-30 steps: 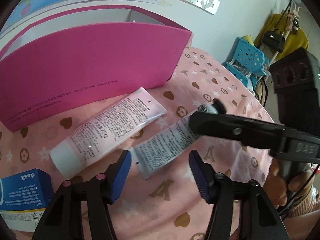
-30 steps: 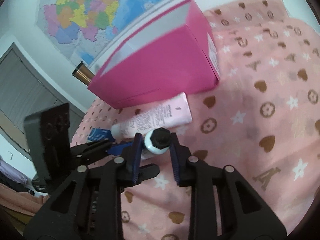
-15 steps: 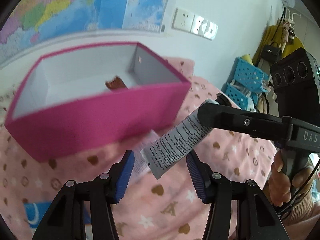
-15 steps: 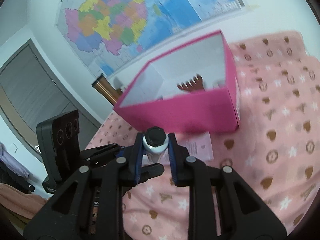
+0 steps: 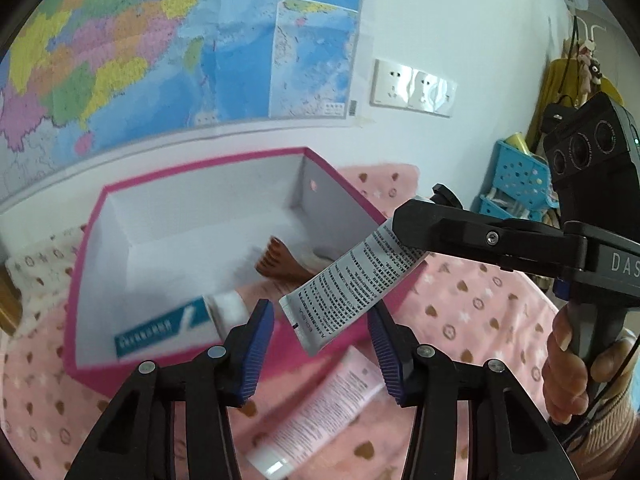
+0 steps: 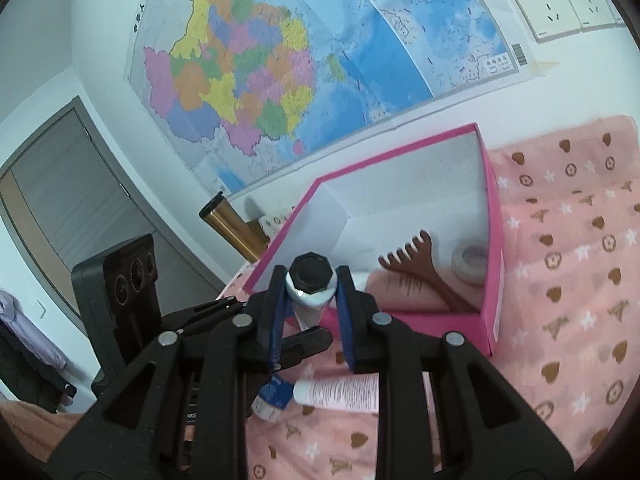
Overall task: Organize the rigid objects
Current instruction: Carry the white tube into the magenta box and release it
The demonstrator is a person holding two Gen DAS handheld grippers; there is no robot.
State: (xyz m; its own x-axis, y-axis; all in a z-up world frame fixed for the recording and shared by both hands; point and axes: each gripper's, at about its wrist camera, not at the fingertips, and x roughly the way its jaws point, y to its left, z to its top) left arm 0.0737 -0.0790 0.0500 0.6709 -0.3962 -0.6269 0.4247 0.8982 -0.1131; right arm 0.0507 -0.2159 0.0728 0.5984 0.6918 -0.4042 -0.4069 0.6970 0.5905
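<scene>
Jaws: right gripper (image 6: 312, 292) clamps white tube (image 5: 352, 286) near cap, left gripper (image 5: 320, 356) has just been narrowing, untouching | tube: centre frame, over pink box (image 5: 86, 280) | I advise lowering before release.

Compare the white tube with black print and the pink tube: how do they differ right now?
The white squeeze tube with black print hangs tilted in the air, clamped near its black cap by the right tool; the pale pink squeeze tube lies flat on the pink patterned cloth, untouched. The white tube's cap is black, the pink tube's white. Both are printed squeeze tubes outside the pink box.
</scene>
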